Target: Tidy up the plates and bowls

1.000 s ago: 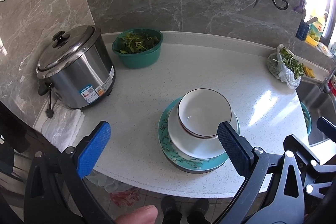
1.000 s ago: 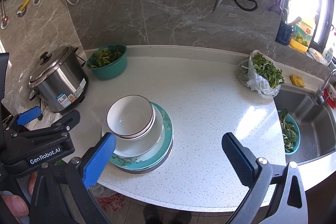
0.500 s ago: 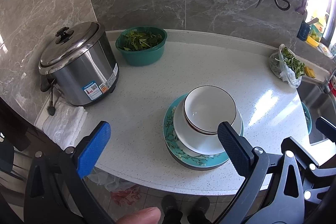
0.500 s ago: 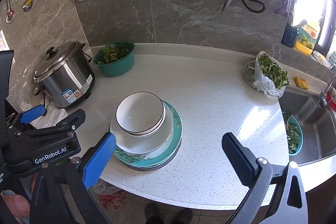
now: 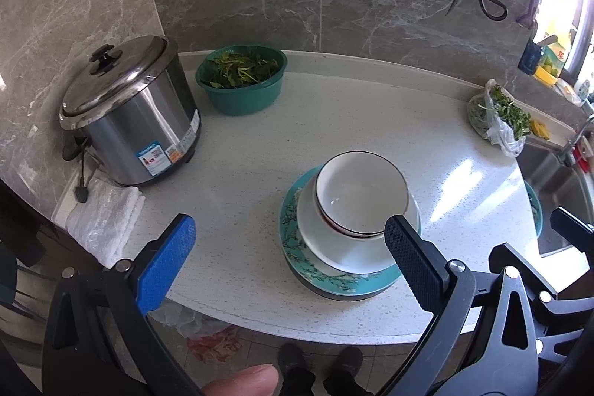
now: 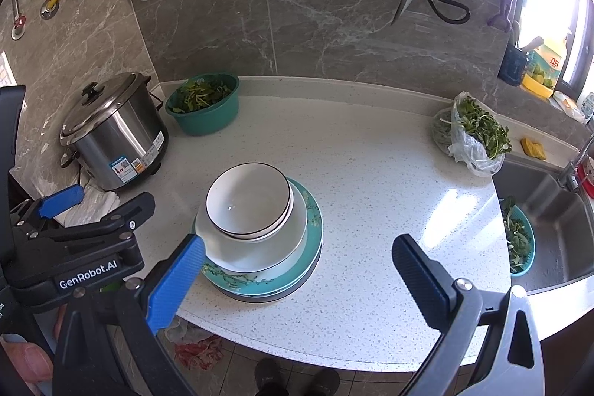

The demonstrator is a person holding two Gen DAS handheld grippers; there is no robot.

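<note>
Both wrist views looked down from above the near counter (image 5: 260, 143) edge, facing the marbled wall. Shared the stacked dishes (image 5: 356, 210) (image 6: 256, 221), rice cooker (image 5: 126, 110) (image 6: 111, 136), green basin (image 5: 241, 77) (image 6: 204, 102).

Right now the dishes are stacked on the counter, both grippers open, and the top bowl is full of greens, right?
Not quite: the top bowl is empty, as the right wrist view shows. The greens sit in the green basin. The rest holds.
</note>
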